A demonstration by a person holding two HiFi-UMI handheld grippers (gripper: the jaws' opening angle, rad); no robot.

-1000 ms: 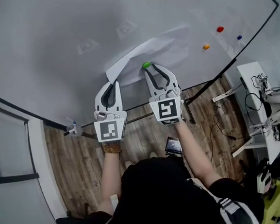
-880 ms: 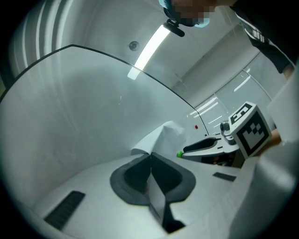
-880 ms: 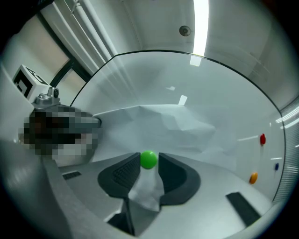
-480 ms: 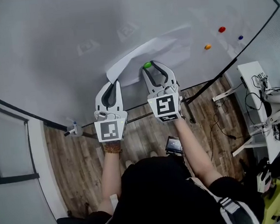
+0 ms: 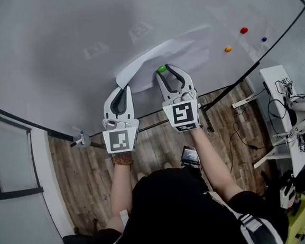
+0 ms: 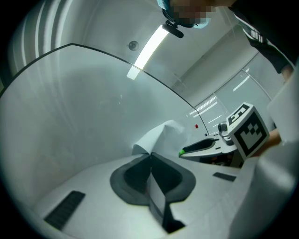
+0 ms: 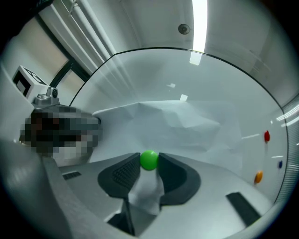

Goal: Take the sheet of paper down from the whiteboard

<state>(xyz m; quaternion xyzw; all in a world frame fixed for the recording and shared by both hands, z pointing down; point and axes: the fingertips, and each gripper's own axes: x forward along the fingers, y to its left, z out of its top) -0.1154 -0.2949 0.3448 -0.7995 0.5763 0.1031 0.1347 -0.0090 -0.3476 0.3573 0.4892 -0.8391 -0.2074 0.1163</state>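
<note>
A white sheet of paper (image 5: 180, 48) hangs crumpled on the whiteboard (image 5: 56, 47), its lower left corner peeled off the board. My left gripper (image 5: 122, 90) is shut on that corner; in the left gripper view the paper (image 6: 161, 136) runs between the closed left gripper (image 6: 150, 158) tips. A green magnet (image 5: 161, 69) pins the sheet's lower edge. My right gripper (image 5: 168, 70) points level at the board. Its jaws are closing, and the green magnet (image 7: 149, 159) sits between the tips of the right gripper (image 7: 149, 162), touching both pads, with paper (image 7: 187, 121) behind it.
Red (image 5: 244, 30), orange (image 5: 228, 49) and blue (image 5: 264, 39) magnets stick to the board right of the sheet. The board's stand legs rest on a wooden floor (image 5: 82, 172). A white desk (image 5: 280, 94) with cables and equipment stands at the right.
The right gripper has edged a little toward the board, and the green magnet now sits squarely between its tips. The left gripper and the pinched corner have stayed put.
</note>
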